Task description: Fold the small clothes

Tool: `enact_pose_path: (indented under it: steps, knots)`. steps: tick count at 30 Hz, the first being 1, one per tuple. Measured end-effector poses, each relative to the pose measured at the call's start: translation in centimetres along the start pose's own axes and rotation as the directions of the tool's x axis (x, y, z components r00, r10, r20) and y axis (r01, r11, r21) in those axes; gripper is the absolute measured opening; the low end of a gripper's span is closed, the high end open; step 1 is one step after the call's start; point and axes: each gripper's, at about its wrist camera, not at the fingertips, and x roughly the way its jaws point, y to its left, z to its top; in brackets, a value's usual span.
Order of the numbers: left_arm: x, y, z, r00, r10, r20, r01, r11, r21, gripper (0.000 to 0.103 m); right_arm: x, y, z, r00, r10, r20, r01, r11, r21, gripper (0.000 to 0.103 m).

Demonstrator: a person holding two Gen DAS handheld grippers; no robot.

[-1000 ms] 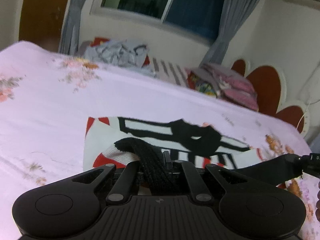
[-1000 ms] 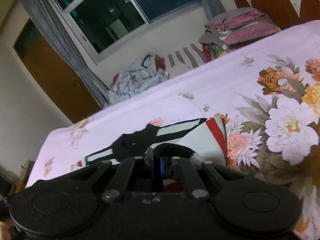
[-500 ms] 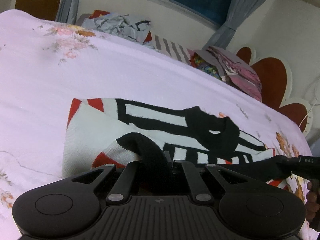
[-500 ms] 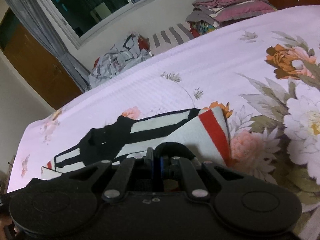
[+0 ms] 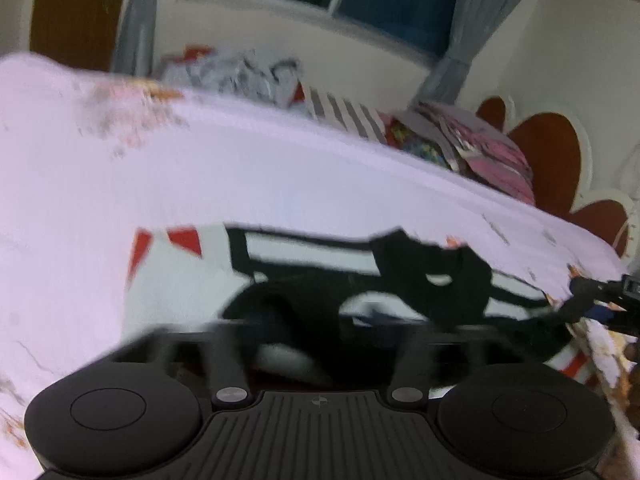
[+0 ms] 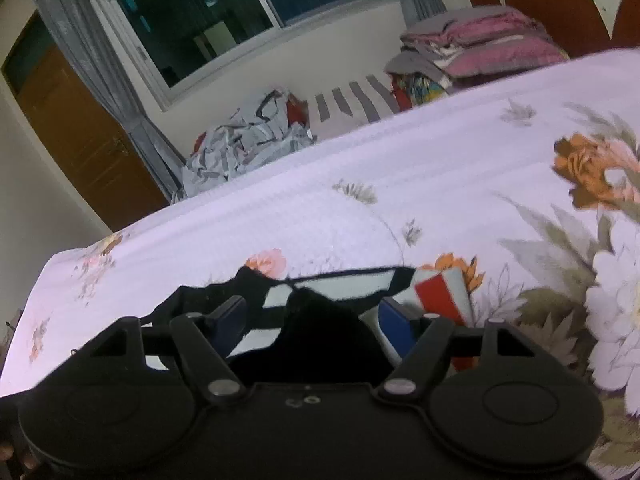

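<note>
A small knit sweater (image 5: 192, 276), white with black stripes, red patches and black cuffs, lies folded on the lilac floral bedspread (image 5: 240, 184). My left gripper (image 5: 320, 332) is open just above its near edge, with a black cuff (image 5: 276, 312) lying loose between the spread fingers; the view is blurred. My right gripper (image 6: 312, 316) is open too, blue pads (image 6: 394, 318) apart, with the other black cuff (image 6: 320, 332) loose between them. The sweater's red-and-white end (image 6: 438, 292) shows past the right finger. The right gripper also shows in the left wrist view (image 5: 592, 292).
A heap of grey and red clothes (image 6: 248, 140) lies at the bed's far edge. A stack of folded pink and grey bedding (image 6: 476, 44) sits by the red headboard (image 5: 548, 148). A window, grey curtains and a brown door stand behind.
Both grippers were shut on the sweater's black cuffs; both have now opened and let go. The sleeves lie down on the sweater. The left view is blurred from motion.
</note>
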Motion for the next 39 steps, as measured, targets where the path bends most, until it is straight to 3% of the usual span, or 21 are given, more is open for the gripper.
enact_pose_path:
  steps: [2, 6, 11, 16, 18, 20, 21, 22, 24, 29, 36, 39]
  knots:
    - [-0.2, -0.1, 0.4, 1.000, 0.001, 0.024, -0.002, 1.000, 0.021, 0.089, -0.1, -0.5, 0.1, 1.000, 0.009, -0.003, -0.009, 1.000, 0.013, 0.072]
    - [-0.5, 0.3, 1.2, 0.999, 0.003, 0.037, -0.005, 0.999, 0.045, 0.088, -0.7, -1.6, 0.1, 1.000, 0.006, 0.023, -0.007, 0.998, 0.056, 0.069]
    - [0.1, 0.4, 1.6, 0.999, 0.037, 0.016, -0.038, 0.990, 0.135, 0.084, -0.3, -1.0, -0.3, 1.000, -0.003, -0.019, 0.003, 1.000, -0.027, 0.057]
    - [2.8, -0.8, 1.3, 0.989, 0.127, -0.079, -0.100, 0.953, 0.285, 0.060, 2.3, 1.7, -1.2, 0.992, -0.100, -0.082, 0.077, 0.966, -0.249, 0.049]
    - [3.3, -1.5, 0.9, 0.985, 0.152, -0.087, -0.114, 0.934, 0.338, 0.056, 3.5, 2.7, -1.8, 0.983, -0.156, -0.098, 0.115, 0.935, -0.335, 0.045]
    - [3.2, -2.4, 0.8, 0.983, 0.167, -0.073, -0.126, 0.912, 0.389, 0.036, 4.1, 3.8, -2.6, 0.978, -0.194, -0.076, 0.144, 0.893, -0.426, 0.042]
    - [3.1, -2.9, 0.7, 0.981, 0.184, -0.059, -0.144, 0.898, 0.417, 0.018, 4.2, 4.3, -2.9, 0.977, -0.201, -0.067, 0.149, 0.878, -0.454, 0.035]
    - [3.0, -3.4, 0.7, 0.980, 0.193, -0.050, -0.153, 0.888, 0.434, 0.008, 4.3, 4.7, -3.1, 0.977, -0.205, -0.063, 0.151, 0.866, -0.477, 0.023]
    - [2.8, -3.9, 0.8, 0.980, 0.192, -0.043, -0.153, 0.883, 0.443, 0.007, 4.5, 5.0, -3.0, 0.978, -0.198, -0.072, 0.137, 0.858, -0.496, 0.010]
    - [2.0, -3.9, 1.1, 0.984, 0.180, 0.001, -0.163, 0.887, 0.433, 0.007, 3.6, 5.3, -2.8, 0.980, -0.198, -0.023, 0.158, 0.841, -0.518, 0.009]
    - [1.3, -3.4, 2.1, 0.987, 0.159, 0.032, -0.158, 0.901, 0.405, 0.007, 2.4, 5.2, -2.0, 0.980, -0.191, 0.057, 0.194, 0.848, -0.492, 0.008]
    - [0.7, -2.2, 2.8, 0.983, 0.170, 0.075, -0.185, 0.929, 0.320, 0.006, 2.4, 4.8, -1.6, 0.973, -0.214, 0.087, 0.230, 0.860, -0.456, 0.008]
